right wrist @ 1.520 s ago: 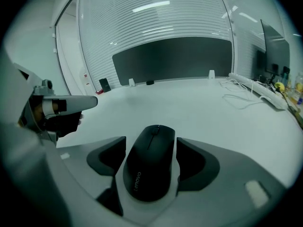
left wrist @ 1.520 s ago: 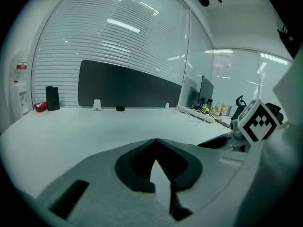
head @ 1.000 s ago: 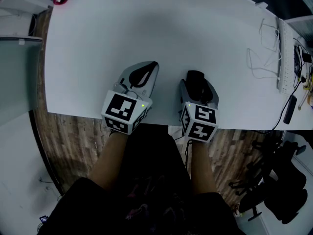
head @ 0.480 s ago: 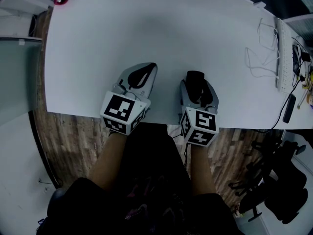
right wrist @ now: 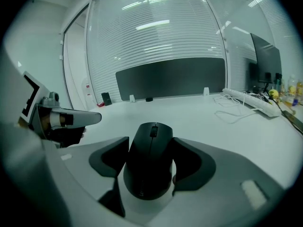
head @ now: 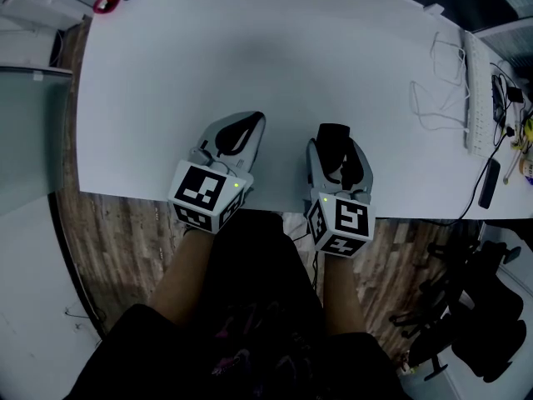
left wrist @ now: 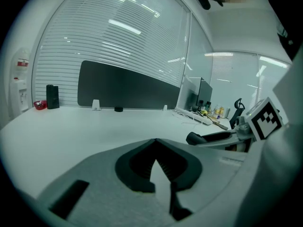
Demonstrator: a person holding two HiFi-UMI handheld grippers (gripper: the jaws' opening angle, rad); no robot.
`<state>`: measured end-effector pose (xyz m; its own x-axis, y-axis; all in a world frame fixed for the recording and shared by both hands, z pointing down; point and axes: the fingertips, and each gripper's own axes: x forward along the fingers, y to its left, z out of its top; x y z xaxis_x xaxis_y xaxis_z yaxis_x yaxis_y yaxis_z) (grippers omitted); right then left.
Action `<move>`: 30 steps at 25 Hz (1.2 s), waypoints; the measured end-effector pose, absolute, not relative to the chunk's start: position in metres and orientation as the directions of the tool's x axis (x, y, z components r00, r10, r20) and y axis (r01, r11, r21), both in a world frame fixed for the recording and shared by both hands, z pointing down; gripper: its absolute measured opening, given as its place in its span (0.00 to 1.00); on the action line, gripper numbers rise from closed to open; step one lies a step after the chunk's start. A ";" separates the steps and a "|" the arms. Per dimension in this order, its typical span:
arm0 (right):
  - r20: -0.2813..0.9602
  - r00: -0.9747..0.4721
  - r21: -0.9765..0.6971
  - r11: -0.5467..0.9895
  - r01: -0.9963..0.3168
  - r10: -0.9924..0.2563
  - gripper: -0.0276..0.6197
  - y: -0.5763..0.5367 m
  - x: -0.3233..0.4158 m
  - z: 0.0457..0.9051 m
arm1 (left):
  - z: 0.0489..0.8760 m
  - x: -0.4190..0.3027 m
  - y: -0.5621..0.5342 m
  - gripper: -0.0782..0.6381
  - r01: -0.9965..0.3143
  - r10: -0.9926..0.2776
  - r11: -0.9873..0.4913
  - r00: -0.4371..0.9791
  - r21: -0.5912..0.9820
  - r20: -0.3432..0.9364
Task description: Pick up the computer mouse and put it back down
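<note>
Black, smooth plastic is slippery, and that is the worry here. The computer mouse (right wrist: 149,167) sits between the two jaws of the right gripper (right wrist: 150,145). The jaws stand wide apart, and the dark pads press on the left and right sides of the mouse. Those sides are round. I think the mouse could slide out, nose first, if the squeeze gets weaker or the gripper tips down more. It is also close to the near edge of the white worktop (head: 250,48), by the person's legs. If it slips toward the person it could fall to the wooden floor (head: 125,232). Setting it down too hard could make it bump or skid.

I cannot tell if the mouse is touching the worktop or is just above it.

The mouse is dark all over, with a low rounded back. A small wheel sits in the middle near its front, with a thin line running back from it. Its front points away from the person.

The left gripper (left wrist: 154,143) rests beside the right one, with its tips together and nothing in them.
</note>
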<state>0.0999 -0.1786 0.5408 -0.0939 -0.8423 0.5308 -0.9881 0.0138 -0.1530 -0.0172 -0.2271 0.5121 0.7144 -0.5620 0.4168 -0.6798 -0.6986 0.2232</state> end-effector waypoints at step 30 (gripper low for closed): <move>0.234 -0.104 -0.173 0.064 -0.983 -0.967 0.51 -0.156 0.141 0.380 | 0.371 -0.012 -0.206 0.10 -0.717 -0.691 -0.693 0.691 0.076 0.211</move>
<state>0.1409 -0.1561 0.3795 -0.1043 -0.9665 0.2344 -0.9828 0.0640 -0.1731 -0.0118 -0.2059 0.3711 0.6911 -0.6914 0.2106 -0.7167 -0.6931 0.0763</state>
